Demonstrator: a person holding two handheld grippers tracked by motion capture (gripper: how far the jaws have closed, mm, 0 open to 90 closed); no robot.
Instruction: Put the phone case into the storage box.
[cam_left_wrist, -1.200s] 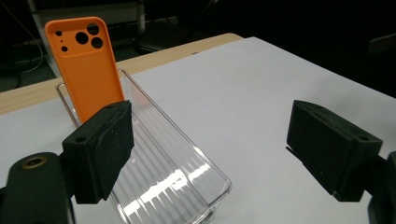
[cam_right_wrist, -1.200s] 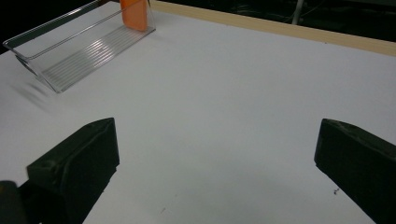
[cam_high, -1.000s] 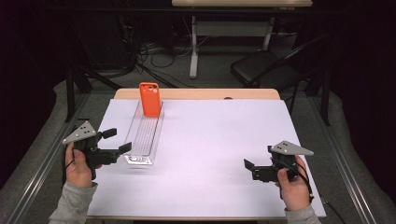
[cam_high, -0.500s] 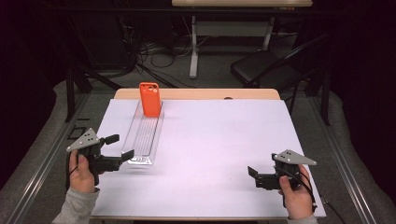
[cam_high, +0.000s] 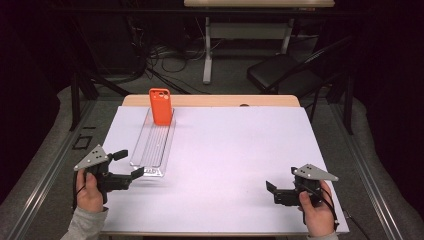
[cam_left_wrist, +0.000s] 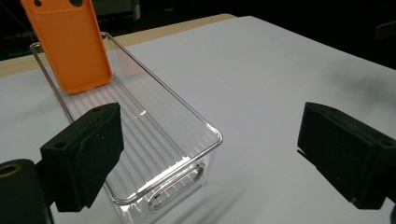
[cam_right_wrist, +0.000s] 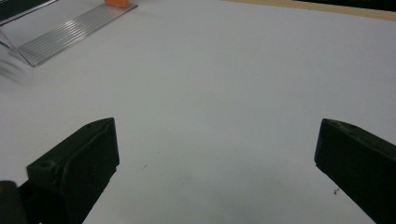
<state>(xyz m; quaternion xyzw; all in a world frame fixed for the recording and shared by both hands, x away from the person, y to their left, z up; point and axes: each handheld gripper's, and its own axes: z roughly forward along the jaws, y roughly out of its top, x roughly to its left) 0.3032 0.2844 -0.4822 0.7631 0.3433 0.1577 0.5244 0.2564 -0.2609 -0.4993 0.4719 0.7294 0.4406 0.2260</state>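
high view: a white sheet (cam_high: 235, 160) covers a wooden table (cam_high: 215, 100), whose bare edge shows along the far side. a long clear plastic tray (cam_high: 154, 145) with a ribbed floor lies on the left part of the sheet, its length running away from the person. an orange phone case (cam_high: 161, 106) stands tilted in the tray's far end, leaning back against the far wall. the left gripper (cam_high: 128, 165), held in the person's left hand (cam_high: 90, 192), sits low at the near left corner of the sheet, just beside the tray's near end; its jaws have just been opening and stand wide apart with nothing pressed between them. one fingertip lies close to the tray's near wall; whether it touches cannot be told. the right gripper (cam_high: 270, 192), held in the right hand (cam_high: 316, 212), rests near the front right of the sheet, well apart from tray and case.

left gripper view: the tray's near corner (cam_left_wrist: 187, 163) lies between the two black pads (cam_left_wrist: 88, 149), nearer the left one, with a gap to the other. the orange case (cam_left_wrist: 70, 44) leans at the far end.

right gripper view: the pads (cam_right_wrist: 81, 163) stand far apart over bare sheet (cam_right_wrist: 215, 93), holding nothing; the tray (cam_right_wrist: 70, 30) shows at upper left.
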